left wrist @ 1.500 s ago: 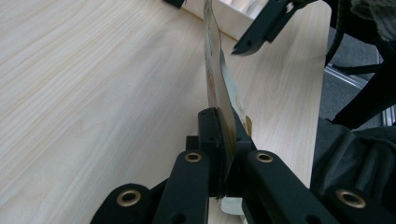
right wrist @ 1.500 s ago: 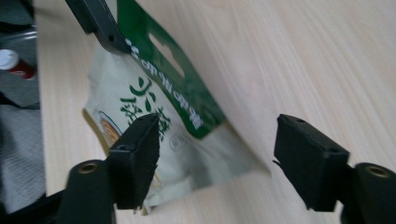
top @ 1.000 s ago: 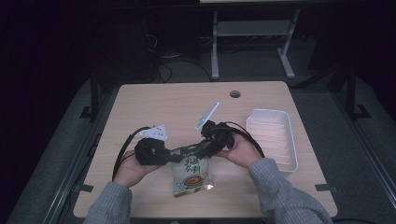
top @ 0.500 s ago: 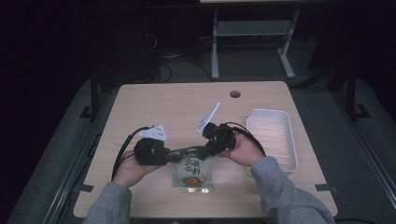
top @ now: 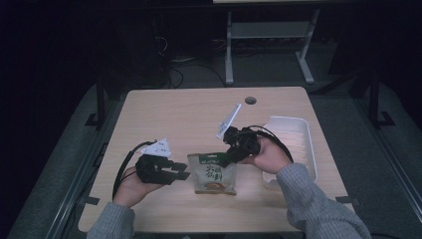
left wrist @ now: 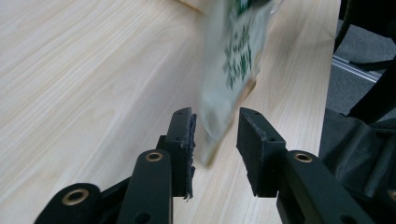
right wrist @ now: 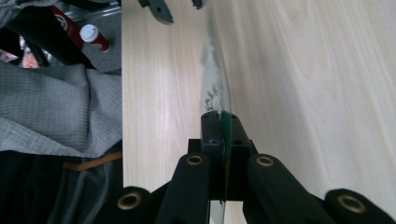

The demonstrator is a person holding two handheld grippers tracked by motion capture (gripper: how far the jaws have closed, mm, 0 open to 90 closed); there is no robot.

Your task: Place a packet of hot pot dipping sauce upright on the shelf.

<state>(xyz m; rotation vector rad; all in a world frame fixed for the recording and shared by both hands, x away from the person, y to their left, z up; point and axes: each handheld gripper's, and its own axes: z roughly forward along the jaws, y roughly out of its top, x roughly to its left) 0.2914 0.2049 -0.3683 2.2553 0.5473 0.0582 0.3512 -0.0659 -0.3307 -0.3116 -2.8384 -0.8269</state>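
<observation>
A green and white snack packet (top: 214, 174) sits at the near middle of the wooden table (top: 189, 114). My right gripper (top: 225, 160) is shut on its top right corner. In the right gripper view the packet (right wrist: 215, 70) runs edge-on away from the shut right gripper (right wrist: 222, 122). My left gripper (top: 184, 174) points right at the packet's left edge. In the left gripper view the blurred packet (left wrist: 233, 60) hangs with its lower corner between the jaws of the open left gripper (left wrist: 215, 126), apart from both pads.
A white tray (top: 293, 144) stands at the table's right side, just behind my right hand. A cable hole (top: 250, 100) lies at the far edge. A red bottle with a white cap (right wrist: 88, 35) lies on the floor beyond the table edge.
The packet has shifted slightly to the right with the right gripper. My left gripper has drawn a little toward the near edge, and its jaws now stand at the packet's left edge.
</observation>
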